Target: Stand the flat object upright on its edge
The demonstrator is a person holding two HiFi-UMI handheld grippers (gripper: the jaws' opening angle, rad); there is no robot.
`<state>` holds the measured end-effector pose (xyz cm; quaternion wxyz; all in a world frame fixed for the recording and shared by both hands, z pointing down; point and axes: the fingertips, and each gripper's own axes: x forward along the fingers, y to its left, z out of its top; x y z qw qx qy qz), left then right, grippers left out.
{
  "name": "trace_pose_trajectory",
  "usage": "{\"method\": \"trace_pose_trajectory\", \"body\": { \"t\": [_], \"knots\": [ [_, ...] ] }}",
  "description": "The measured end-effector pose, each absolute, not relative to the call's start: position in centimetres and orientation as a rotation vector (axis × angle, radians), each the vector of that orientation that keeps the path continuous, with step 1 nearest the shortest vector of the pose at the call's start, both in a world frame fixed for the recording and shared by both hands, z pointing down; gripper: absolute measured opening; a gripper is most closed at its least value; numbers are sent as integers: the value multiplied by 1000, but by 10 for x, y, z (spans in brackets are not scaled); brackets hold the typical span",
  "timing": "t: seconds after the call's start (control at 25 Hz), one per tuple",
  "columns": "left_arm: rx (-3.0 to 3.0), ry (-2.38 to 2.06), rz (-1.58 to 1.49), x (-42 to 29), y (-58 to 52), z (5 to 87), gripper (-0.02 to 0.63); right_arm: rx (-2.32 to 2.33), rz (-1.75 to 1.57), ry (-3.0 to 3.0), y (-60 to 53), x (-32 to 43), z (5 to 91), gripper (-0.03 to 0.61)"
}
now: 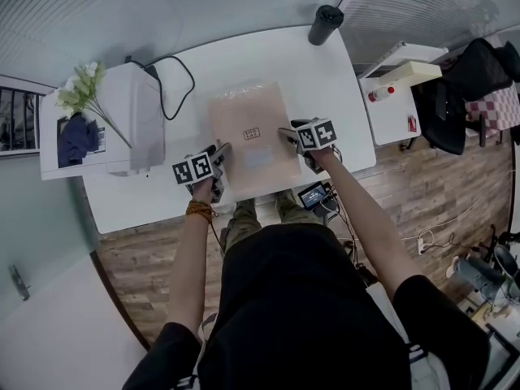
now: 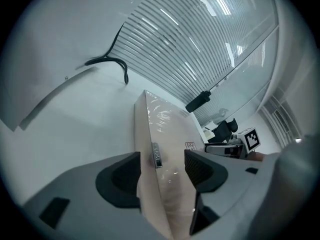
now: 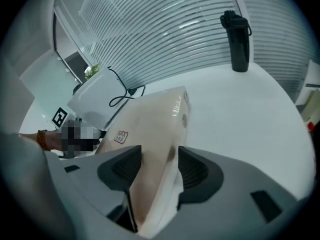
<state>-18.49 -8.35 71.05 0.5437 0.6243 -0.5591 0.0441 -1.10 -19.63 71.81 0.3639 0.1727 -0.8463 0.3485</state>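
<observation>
Flat object (image 1: pixel 250 132), perhaps film-wrapped, in left tool (image 1: pixel 221 156) and right tool (image 1: pixel 286 134)

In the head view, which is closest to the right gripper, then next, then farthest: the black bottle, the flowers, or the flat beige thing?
1. flat beige thing: clamped in the right gripper, on its left.
2. black bottle: straight ahead, farther back.
3. flowers: far off at the left side.

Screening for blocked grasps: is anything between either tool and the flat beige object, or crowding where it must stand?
Nothing visible does. The left tool and right tool each clamp a side edge of the flat beige object. The bottle and cable lie well clear on the table.
</observation>
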Motion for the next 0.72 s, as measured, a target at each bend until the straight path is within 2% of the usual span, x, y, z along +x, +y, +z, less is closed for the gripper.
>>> {"method": "trace_pose_trajectory", "body": {
  "t": [0.44,0.56,0.72],
  "knots": [
    [1462,-1276,88,-185,-94,718,259,411,1064,-2157,-210,-20,721,218],
    [1449,-1292,86,-187,-92,723,224,424,1080,-2143,-209,-20,725,218],
    [1445,-1304,83,-187,-93,723,213,416,1055,-2147,-210,-19,725,212]
  ]
}}
